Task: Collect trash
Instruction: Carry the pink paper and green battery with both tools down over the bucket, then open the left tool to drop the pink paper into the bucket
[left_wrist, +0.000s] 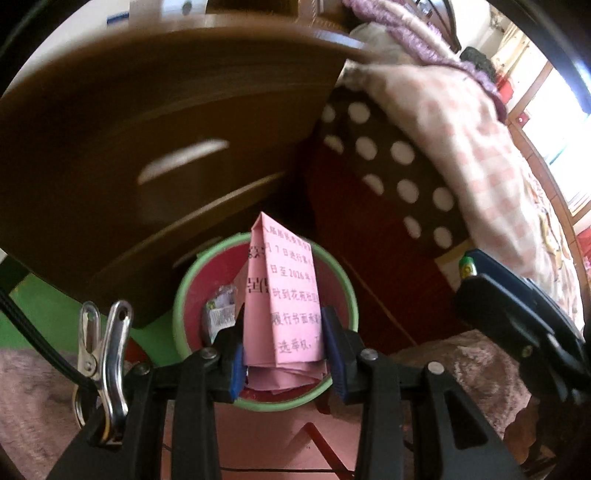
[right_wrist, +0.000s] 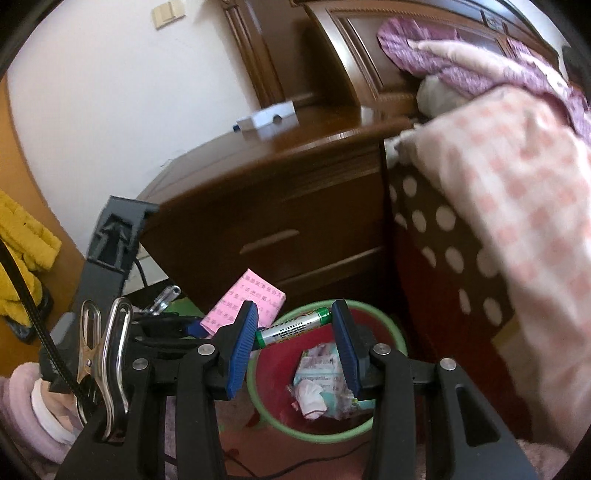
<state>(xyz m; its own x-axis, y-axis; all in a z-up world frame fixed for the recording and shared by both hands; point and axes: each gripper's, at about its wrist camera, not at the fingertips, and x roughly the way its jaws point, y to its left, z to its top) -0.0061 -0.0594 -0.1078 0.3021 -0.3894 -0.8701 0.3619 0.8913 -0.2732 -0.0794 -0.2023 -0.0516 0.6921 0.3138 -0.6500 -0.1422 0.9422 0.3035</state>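
Trash is in both our hands now: our left tool (left_wrist: 284, 350) is clamped on a folded pink paper (left_wrist: 286, 291), and our right tool (right_wrist: 295, 343) grips a green-and-white battery (right_wrist: 291, 326) across its length. Both pieces hang over the bin (right_wrist: 400, 347), a red pail with a green rim standing on the floor just beside the brown nightstand (right_wrist: 280, 192) and the bed with its pink checked quilt (right_wrist: 517, 206). Crumpled wrappers (right_wrist: 321, 384) already lie at the bottom.

We judge this to be the drop step, with carrying done. Next we need each piece well inside the rim before we let go. The paper stands tall and could lean out over the edge, so it wants lowering first; the battery should fall straight down once freed.
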